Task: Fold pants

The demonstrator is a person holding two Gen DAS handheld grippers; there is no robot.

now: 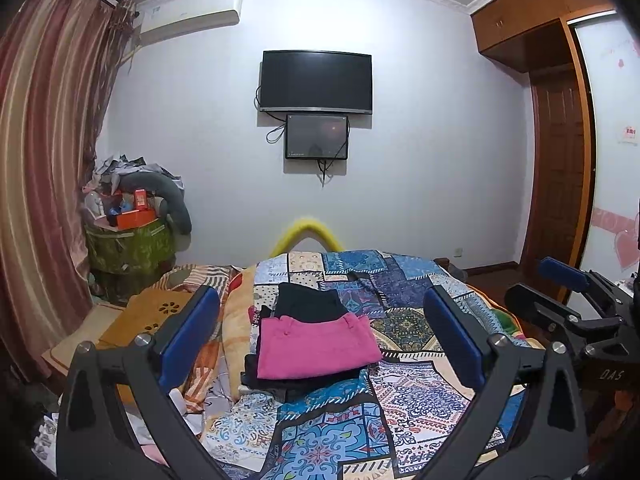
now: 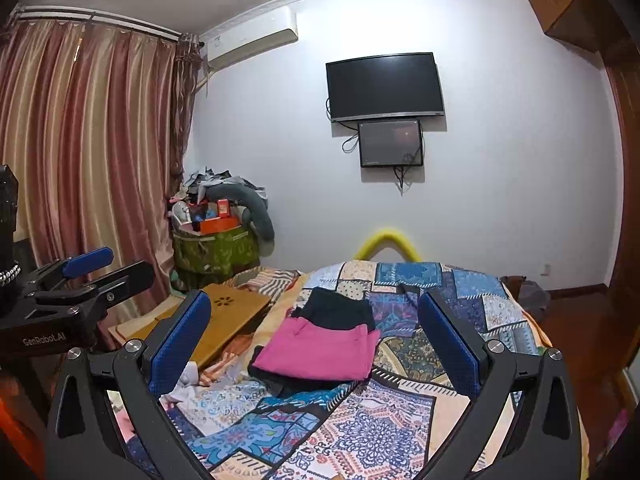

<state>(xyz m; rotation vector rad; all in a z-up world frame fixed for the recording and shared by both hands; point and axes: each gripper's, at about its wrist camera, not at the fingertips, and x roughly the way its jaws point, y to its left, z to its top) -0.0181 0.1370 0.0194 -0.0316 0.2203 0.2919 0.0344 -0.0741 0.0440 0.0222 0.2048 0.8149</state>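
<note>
Left wrist view, read from its left edge: the left gripper point(image 1: 320, 334) hangs above the bed with its blue fingers point(image 1: 188, 336) spread wide and nothing between them; framed in that gap, the pink pants point(image 1: 316, 346) lie as a neat folded rectangle on top of a dark folded garment point(image 1: 308, 300), both resting on the patchwork quilt point(image 1: 400, 308); at the far right the right gripper point(image 1: 568, 280) hovers clear of the cloth. Right wrist view shows the same stack; the right gripper's own fingers point(image 2: 448, 344) also stand wide apart and empty. Judging by the tidy rectangle, the folding looks finished or nearly so; at most a final smoothing or squaring seems left.
</note>
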